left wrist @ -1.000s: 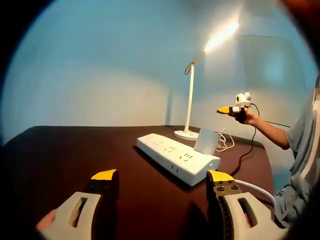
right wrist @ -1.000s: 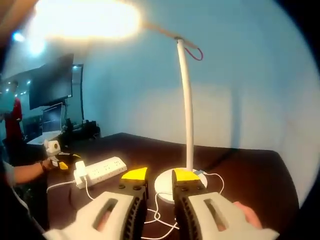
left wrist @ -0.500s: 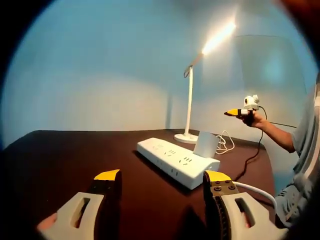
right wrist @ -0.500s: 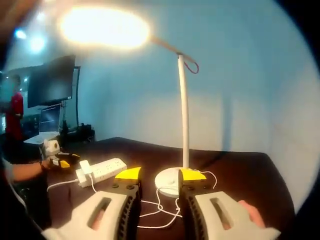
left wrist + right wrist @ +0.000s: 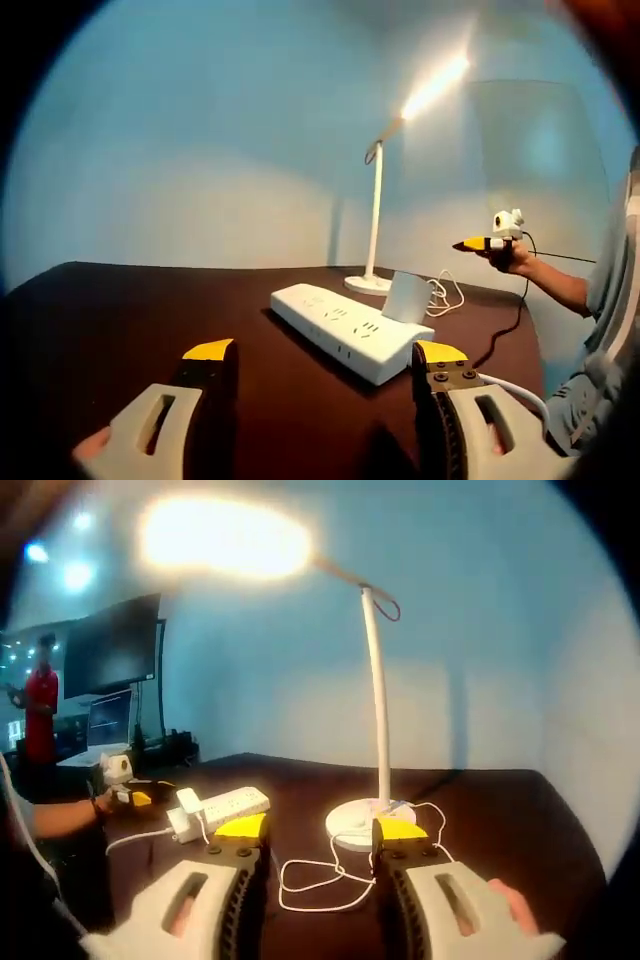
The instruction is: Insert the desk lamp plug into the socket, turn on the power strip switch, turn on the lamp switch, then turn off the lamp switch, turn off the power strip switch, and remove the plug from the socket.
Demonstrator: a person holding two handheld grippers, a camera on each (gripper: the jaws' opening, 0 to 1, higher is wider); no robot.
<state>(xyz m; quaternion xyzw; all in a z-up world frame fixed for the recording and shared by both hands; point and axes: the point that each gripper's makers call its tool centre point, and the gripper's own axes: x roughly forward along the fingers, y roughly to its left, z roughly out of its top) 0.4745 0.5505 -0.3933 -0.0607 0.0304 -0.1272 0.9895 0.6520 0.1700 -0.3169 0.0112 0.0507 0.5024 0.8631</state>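
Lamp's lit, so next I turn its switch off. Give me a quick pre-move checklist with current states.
1. Desk lamp lit: ok, its head glows.
2. Plug seated in power strip: ok, it stands in the end socket.
3. Right claw free: ok, jaws apart, holding nothing.
4. Left claw free: ok, jaws wide apart, holding nothing.
5. Path to lamp base: not ok, the loose white cord loops in front of it.
6. Lamp switch position: cannot tell.
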